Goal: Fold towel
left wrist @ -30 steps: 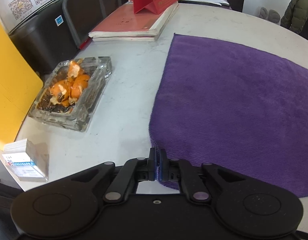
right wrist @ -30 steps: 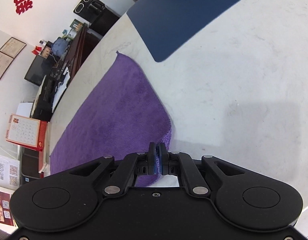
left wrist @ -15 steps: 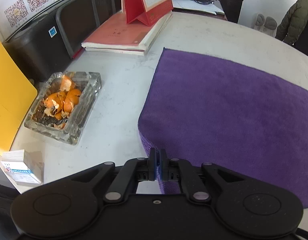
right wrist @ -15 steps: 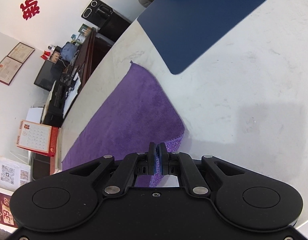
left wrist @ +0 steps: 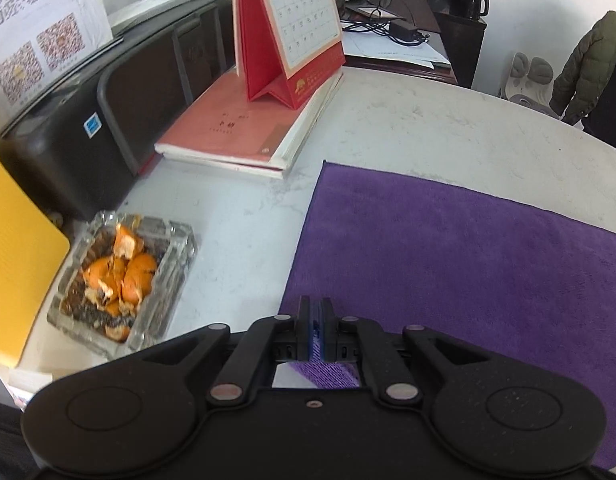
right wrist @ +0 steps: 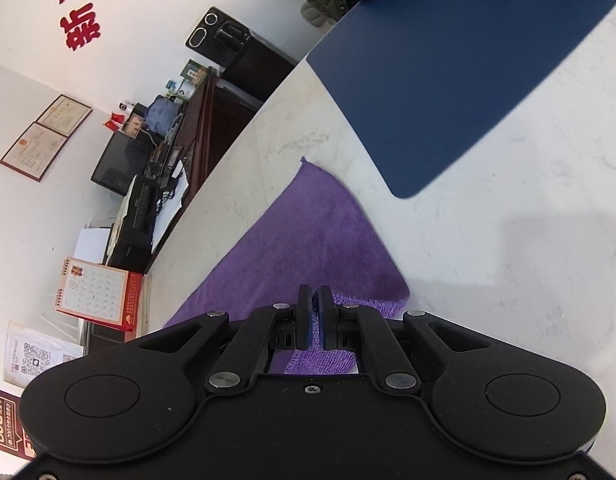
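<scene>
A purple towel [left wrist: 468,264] lies spread on the white marble table [left wrist: 244,224]. My left gripper [left wrist: 317,310] is shut on the towel's near left corner, and the pinched cloth shows under the jaws, lifted off the table. In the right wrist view the same towel [right wrist: 300,236] runs away to a far pointed corner. My right gripper [right wrist: 317,298] is shut on its near right corner, which curls up off the table.
A glass ashtray [left wrist: 122,280] full of orange peel stands left of the towel. Red books [left wrist: 244,128] with a desk calendar [left wrist: 288,24] lie at the back left. A yellow sheet [left wrist: 16,256] lies at the far left. A blue mat [right wrist: 468,64] lies beyond the towel's right edge.
Both grippers have risen and moved toward the far edge with the near corners held. The near edge has lifted and curled over; the ashtray and books have slid down the left view.
</scene>
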Demonstrator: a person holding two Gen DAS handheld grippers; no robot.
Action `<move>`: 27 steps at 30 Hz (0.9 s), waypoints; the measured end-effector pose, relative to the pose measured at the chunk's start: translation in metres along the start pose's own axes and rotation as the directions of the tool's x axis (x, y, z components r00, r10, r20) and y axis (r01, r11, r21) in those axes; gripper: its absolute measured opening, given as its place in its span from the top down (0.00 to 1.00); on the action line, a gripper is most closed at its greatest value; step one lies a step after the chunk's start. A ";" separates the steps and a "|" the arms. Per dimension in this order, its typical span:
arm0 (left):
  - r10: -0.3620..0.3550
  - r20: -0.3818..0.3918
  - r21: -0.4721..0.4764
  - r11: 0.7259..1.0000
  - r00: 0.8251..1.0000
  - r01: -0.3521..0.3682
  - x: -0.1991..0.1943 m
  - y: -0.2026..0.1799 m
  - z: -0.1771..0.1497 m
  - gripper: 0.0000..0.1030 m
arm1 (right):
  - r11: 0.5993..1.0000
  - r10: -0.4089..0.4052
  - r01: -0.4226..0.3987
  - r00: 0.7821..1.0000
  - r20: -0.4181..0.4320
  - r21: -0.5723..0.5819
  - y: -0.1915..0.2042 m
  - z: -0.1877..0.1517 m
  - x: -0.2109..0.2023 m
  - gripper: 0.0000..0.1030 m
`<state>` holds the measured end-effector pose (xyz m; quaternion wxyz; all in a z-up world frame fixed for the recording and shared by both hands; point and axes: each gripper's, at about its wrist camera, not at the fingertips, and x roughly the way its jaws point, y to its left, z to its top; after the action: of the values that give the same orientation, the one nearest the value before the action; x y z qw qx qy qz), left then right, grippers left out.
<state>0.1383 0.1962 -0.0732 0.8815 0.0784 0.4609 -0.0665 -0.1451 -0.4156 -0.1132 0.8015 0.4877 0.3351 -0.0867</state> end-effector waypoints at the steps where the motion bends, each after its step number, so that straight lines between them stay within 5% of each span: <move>1: 0.003 0.003 0.009 1.000 1.000 -0.003 0.002 -0.002 0.003 0.98 | 1.000 0.002 -0.002 1.000 -0.001 -0.003 0.001 0.002 0.002 0.97; 16: 0.036 0.025 0.088 0.995 0.999 -0.039 0.030 -0.020 0.042 0.97 | 0.996 0.010 -0.012 1.000 -0.021 -0.087 0.027 0.048 0.046 0.97; 23: 0.039 0.009 0.158 0.987 0.999 -0.040 0.025 0.002 0.013 0.95 | 0.997 -0.004 0.000 0.999 -0.049 -0.081 0.023 0.052 0.062 0.97; 27: 0.009 -0.017 0.314 0.949 1.000 -0.003 0.030 -0.006 -0.004 0.95 | 0.997 -0.020 0.015 0.997 -0.068 -0.073 0.018 0.048 0.068 0.97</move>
<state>0.1505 0.1902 -0.1005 0.8536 0.2196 0.4524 -0.1357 -0.0629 -0.4340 -0.1280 0.8058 0.4581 0.3697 -0.0648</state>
